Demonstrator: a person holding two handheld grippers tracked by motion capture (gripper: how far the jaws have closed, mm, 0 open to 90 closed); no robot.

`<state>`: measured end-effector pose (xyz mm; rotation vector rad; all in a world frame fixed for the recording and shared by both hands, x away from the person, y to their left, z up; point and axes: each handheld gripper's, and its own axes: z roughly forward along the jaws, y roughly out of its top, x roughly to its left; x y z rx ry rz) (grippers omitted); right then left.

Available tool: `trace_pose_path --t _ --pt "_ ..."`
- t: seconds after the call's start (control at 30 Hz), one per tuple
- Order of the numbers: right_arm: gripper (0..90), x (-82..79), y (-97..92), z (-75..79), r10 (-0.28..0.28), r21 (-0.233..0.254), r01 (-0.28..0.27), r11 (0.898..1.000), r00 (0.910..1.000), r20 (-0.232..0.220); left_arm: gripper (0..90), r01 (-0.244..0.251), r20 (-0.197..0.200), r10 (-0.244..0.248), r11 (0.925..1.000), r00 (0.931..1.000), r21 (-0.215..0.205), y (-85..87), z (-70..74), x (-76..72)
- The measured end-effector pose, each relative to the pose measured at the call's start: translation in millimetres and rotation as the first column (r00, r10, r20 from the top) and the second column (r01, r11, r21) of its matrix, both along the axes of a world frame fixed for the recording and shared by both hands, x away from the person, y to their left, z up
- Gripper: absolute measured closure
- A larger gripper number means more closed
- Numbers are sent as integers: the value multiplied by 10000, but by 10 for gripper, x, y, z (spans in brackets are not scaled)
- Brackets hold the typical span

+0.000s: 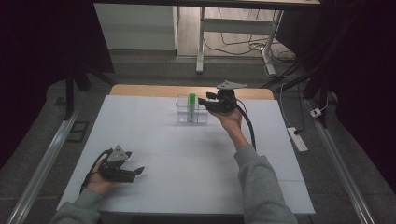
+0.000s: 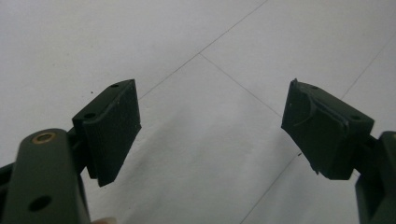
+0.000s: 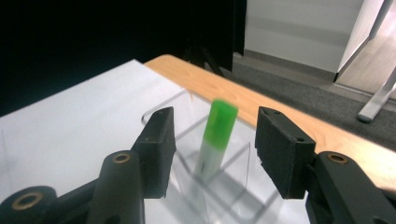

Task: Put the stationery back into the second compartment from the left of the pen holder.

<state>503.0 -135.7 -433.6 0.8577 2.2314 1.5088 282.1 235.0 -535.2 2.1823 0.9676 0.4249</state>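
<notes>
While the left gripper [image 1: 138, 171] rests low near the front left corner of the white table [image 1: 154, 135] with its jaws spread wide on nothing, the right gripper [image 1: 202, 101] hovers beside a clear plastic box [image 1: 183, 116] at the far edge. Its jaws stand apart, clear of the green-capped tube [image 1: 192, 106] upright inside the box.

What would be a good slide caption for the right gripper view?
Open right gripper lined up on a green-capped tube standing in a clear box.
</notes>
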Motion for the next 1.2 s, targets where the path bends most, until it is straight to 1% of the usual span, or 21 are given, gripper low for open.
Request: trace_pose_path --t 0.13,0.27,0.4,0.53,0.63,0.73,0.87,0.93,1.07,1.2 --pt "465 -127 -157 -35 11 -256 -12 9997 10000 -42 190 -47 7 47 10000 10000 -14 3 0 1" --pt "464 -281 -324 -83 -24 -212 21 9998 9999 -157 190 -39 2 39 10000 10000 15 3 -2 2" --pt "459 -427 -492 -147 -58 -559 43 9984 9996 -275 190 -91 14 91 10000 10000 15 7 -2 11" --pt "458 -574 -680 -180 -168 -514 157 9986 9997 -196 190 -82 26 82 10000 10000 35 2 -3 16" --pt "458 -683 -809 -204 -197 -717 181 9973 9996 -214 190 -94 40 94 9999 9999 38 0 -2 16" --pt "454 -788 -927 -238 -168 -834 139 9964 9993 -339 190 -103 48 102 9999 9999 48 0 -2 15" --pt "448 -934 -1058 -313 -154 -1022 112 9947 9991 -404 190 -115 70 114 9999 9999 65 -2 1 11" --pt "448 -997 -1126 -348 -176 -1002 130 9949 9988 -452 190 -127 93 126 9999 9999 71 0 4 9" --pt "446 -1101 -1246 -399 -270 -1219 204 9923 9983 -523 190 -133 102 133 9999 9999 65 1 4 11" --pt "445 -1195 -1362 -435 -343 -1257 267 9917 9977 -587 190 -150 112 149 9999 9998 53 -2 4 14"
